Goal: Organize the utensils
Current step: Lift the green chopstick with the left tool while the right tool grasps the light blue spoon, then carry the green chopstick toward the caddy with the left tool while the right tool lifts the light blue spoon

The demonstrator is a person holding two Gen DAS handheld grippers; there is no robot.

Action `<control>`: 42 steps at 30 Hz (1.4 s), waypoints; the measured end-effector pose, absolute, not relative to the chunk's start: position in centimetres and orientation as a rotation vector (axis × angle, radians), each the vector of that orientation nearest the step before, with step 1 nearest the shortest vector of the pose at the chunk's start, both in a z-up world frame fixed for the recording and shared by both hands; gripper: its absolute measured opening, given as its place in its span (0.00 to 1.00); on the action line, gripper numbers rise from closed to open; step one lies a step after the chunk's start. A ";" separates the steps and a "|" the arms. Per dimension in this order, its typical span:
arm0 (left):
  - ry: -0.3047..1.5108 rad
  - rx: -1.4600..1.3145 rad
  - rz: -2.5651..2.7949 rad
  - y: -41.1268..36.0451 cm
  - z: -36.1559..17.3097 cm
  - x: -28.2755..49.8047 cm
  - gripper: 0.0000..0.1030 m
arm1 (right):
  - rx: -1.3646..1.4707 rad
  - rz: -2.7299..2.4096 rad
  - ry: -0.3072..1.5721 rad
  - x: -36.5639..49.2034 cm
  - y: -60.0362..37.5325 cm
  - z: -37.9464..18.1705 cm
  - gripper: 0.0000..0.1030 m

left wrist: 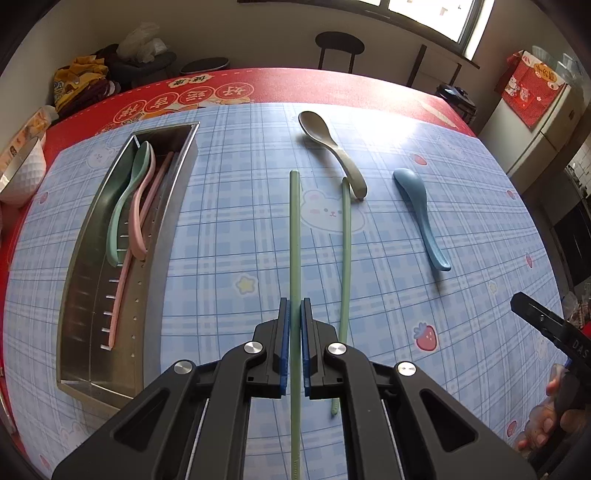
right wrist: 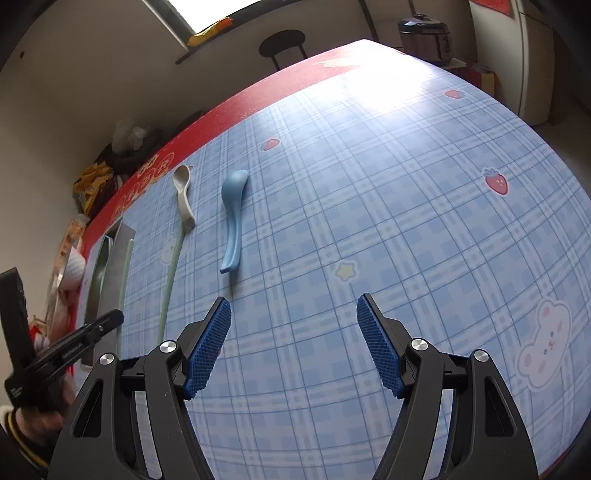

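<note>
My left gripper [left wrist: 295, 306] is shut on a green chopstick [left wrist: 294, 236], held above the blue plaid cloth. A second green chopstick [left wrist: 345, 258] lies on the cloth just to its right, its far end touching a beige spoon [left wrist: 332, 147]. A blue spoon [left wrist: 421, 218] lies further right, and shows in the right wrist view [right wrist: 232, 221] too. A steel utensil tray [left wrist: 92, 288] at the left holds a green spoon [left wrist: 127, 199], a pink spoon [left wrist: 138, 218] and pink chopsticks [left wrist: 122, 291]. My right gripper [right wrist: 293, 314] is open and empty above bare cloth.
A white bowl [left wrist: 22, 173] and snack bags stand at the table's left edge. A black stool [left wrist: 340, 48] stands behind the table. A fridge [left wrist: 535, 122] and a rice cooker [right wrist: 424, 33] are at the far right. The table edge is red [left wrist: 332, 85].
</note>
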State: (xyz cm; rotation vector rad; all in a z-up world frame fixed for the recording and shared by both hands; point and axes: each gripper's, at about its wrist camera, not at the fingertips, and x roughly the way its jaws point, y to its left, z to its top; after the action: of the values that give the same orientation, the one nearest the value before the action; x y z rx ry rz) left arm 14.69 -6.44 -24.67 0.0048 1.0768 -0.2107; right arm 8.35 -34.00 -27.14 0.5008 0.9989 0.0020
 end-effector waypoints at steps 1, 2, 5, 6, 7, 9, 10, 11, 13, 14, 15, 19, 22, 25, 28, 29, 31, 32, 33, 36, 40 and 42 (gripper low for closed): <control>1.065 0.002 -0.213 -6.1 -24.2 14.4 0.05 | 0.493 0.008 0.997 8.6 -33.7 -27.1 0.66; 1.051 -0.001 -0.213 -5.9 -23.7 14.3 0.05 | 0.484 0.014 0.995 9.0 -33.5 -27.0 0.66; 1.002 -0.017 -0.209 -4.7 -22.1 13.9 0.05 | 0.446 0.042 0.994 10.0 -32.5 -27.0 0.66; 0.989 -0.023 -0.207 -4.4 -21.6 13.7 0.05 | 0.425 0.052 0.994 10.4 -32.2 -27.0 0.66; 0.977 -0.032 -0.205 -4.0 -21.2 13.6 0.05 | 0.401 0.061 0.996 10.9 -31.8 -27.1 0.66; 0.962 -0.046 -0.202 -3.1 -20.7 13.3 0.05 | 0.366 0.074 1.006 12.0 -31.1 -27.4 0.63; 0.958 -0.053 -0.202 -2.7 -20.6 13.2 0.05 | 0.353 0.081 1.011 12.6 -30.8 -27.5 0.61; 0.955 -0.061 -0.202 -2.4 -20.5 13.0 0.05 | 0.339 0.085 1.014 13.3 -30.5 -27.6 0.59; 0.950 -0.079 -0.203 -1.6 -20.3 12.7 0.05 | 0.302 0.089 1.014 14.7 -29.8 -27.7 0.58; 0.950 -0.095 -0.202 -1.2 -20.2 12.6 0.05 | 0.281 0.089 1.015 15.5 -29.5 -27.7 0.57; 0.952 -0.115 -0.204 -0.7 -20.2 12.5 0.05 | 0.261 0.087 1.017 16.3 -29.1 -27.7 0.57; 0.945 -0.139 -0.207 0.5 -20.1 12.4 0.05 | 0.211 0.092 1.030 19.6 -27.8 -27.9 0.53; 0.941 -0.148 -0.206 1.3 -20.1 12.5 0.05 | 0.179 0.075 1.047 21.4 -27.2 -28.4 0.51; 0.945 -0.151 -0.204 2.2 -20.2 12.6 0.05 | 0.183 0.044 1.055 22.4 -26.9 -28.9 0.51; 0.950 -0.158 -0.202 3.1 -20.5 12.8 0.05 | 0.198 0.026 1.069 23.0 -26.9 -29.5 0.47; 0.951 -0.161 -0.201 3.4 -20.5 12.9 0.05 | 0.194 0.024 1.073 23.0 -26.7 -29.7 0.46; 0.954 -0.166 -0.197 3.9 -20.6 13.1 0.05 | 0.180 0.018 1.073 23.1 -26.3 -29.9 0.44; 0.956 -0.168 -0.197 4.1 -20.7 13.2 0.05 | 0.175 0.013 1.070 23.1 -26.2 -29.9 0.43; 0.957 -0.168 -0.197 4.3 -20.8 13.3 0.05 | 0.173 0.006 1.066 23.1 -26.1 -29.9 0.43; 0.962 -0.168 -0.203 4.6 -20.9 13.5 0.05 | 0.183 -0.011 1.061 23.2 -26.1 -29.9 0.35; 0.966 -0.171 -0.216 4.9 -21.1 13.9 0.05 | 0.194 0.002 1.070 23.4 -26.2 -29.8 0.23; 0.972 -0.174 -0.222 5.0 -21.2 14.2 0.05 | 0.191 0.011 1.076 23.4 -26.0 -29.8 0.22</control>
State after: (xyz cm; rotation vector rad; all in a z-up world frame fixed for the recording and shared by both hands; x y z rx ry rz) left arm 14.17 4.96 -21.20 -0.1743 0.9718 -0.2219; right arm 23.36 -26.00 -29.81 0.1906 1.0762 0.0115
